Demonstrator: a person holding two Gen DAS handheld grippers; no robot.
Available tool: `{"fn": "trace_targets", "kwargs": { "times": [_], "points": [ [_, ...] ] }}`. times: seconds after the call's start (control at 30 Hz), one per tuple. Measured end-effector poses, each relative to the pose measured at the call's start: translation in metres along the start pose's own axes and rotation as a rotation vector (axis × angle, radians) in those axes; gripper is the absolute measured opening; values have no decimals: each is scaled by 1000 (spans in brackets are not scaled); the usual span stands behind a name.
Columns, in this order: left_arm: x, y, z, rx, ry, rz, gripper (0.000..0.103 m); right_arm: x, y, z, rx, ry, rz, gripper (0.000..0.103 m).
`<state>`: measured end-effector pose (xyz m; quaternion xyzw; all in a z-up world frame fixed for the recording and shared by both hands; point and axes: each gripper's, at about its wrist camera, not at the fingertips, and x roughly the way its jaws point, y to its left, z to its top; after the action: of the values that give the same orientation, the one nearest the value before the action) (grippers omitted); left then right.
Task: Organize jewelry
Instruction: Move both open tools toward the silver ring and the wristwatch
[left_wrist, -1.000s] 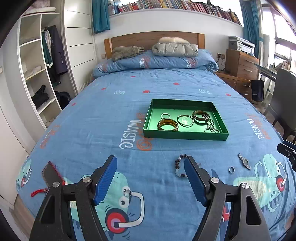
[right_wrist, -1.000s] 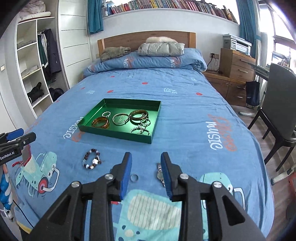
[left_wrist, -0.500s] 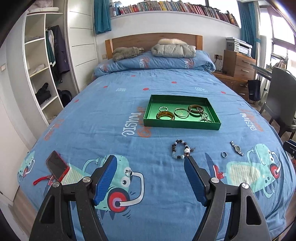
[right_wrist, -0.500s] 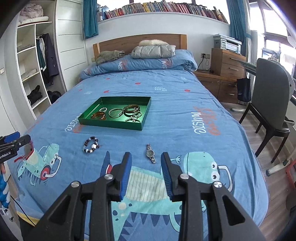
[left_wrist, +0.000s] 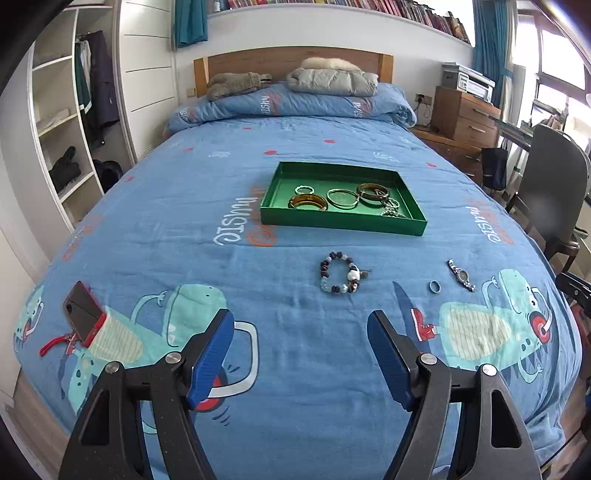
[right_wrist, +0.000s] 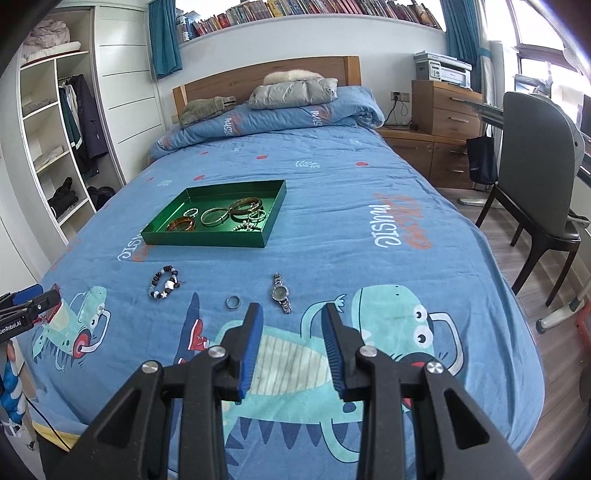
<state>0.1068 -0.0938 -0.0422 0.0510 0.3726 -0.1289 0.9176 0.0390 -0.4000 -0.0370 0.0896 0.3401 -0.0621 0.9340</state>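
On the blue bed (left_wrist: 155, 206), both hand-held grippers are pulling back toward the foot end, so the green tray (right_wrist: 207, 242) and loose pieces are now sitting farther off than a second ago. Both are released and empty: the left hand-held gripper (left_wrist: 301, 325) gaping wide, the right hand-held gripper (right_wrist: 292, 314) parted narrowly. Three pieces are waiting outside the tray, so sorting looks unfinished. Just ahead of the right one, the watch (right_wrist: 281, 292) is lying flat beside the ring (right_wrist: 233, 302), its strap running roughly toward the headboard; the bead bracelet (left_wrist: 340, 273) is lying nearer the left.

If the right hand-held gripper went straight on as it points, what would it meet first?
Probably the blue cartoon-print bedspread. The right hand-held gripper has the silver metal wristwatch just beyond its fingertips, slightly left; depth is unclear.
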Motion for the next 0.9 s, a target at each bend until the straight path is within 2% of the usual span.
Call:
{"fn": "trace_targets", "kwargs": {
  "times": [0.37, 0.7, 0.9],
  "points": [
    [52, -57, -3, 134, 79, -153, 64, 52, -13, -10, -14, 70, 65, 31],
    [119, -130, 6, 362, 144, -309, 64, 122, -11, -18, -99, 159, 171, 31],
    [156, -155, 15, 451, 158, -334, 63, 152, -11, -17, -164, 192, 193, 31]
  ]
}}
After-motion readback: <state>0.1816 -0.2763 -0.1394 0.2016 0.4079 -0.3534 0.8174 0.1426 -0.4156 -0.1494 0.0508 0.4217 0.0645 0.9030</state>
